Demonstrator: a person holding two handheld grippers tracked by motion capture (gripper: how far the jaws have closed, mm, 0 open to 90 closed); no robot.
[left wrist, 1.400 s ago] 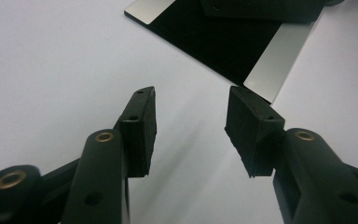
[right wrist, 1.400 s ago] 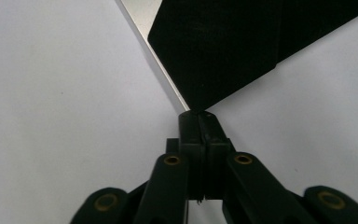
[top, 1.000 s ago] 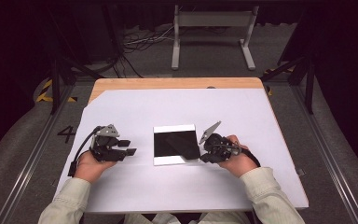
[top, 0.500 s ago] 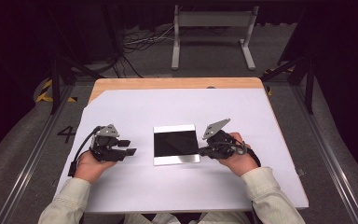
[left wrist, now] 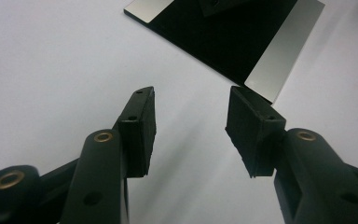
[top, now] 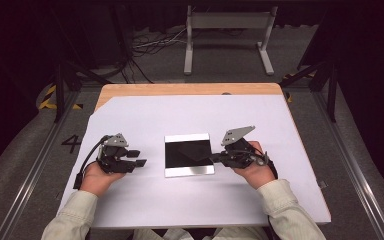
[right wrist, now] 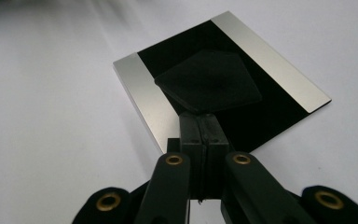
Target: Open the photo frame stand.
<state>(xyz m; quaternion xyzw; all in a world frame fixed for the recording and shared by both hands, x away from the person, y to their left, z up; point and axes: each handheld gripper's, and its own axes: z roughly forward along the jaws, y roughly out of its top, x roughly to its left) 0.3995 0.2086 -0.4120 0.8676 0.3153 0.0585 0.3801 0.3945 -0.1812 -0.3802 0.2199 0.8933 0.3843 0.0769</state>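
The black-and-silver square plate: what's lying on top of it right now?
A black five-sided cloth piece lies on the black-and-silver square plate, pinched at one corner by the right tongs. The plate surface beneath it is hidden.

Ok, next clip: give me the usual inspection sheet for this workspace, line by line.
Surface: white sheet over a wooden table.
Job's things: flat black square plate with silver edge strips; black five-sided cloth piece lying on it.
Clutter: nothing seen.
Grippers: left tongs open, short of the plate; right tongs shut on the cloth's corner.
Cables: one trails from the left tongs; a tangle on the floor beyond.
Surroundings: grey metal stand, floor rails, dark room.
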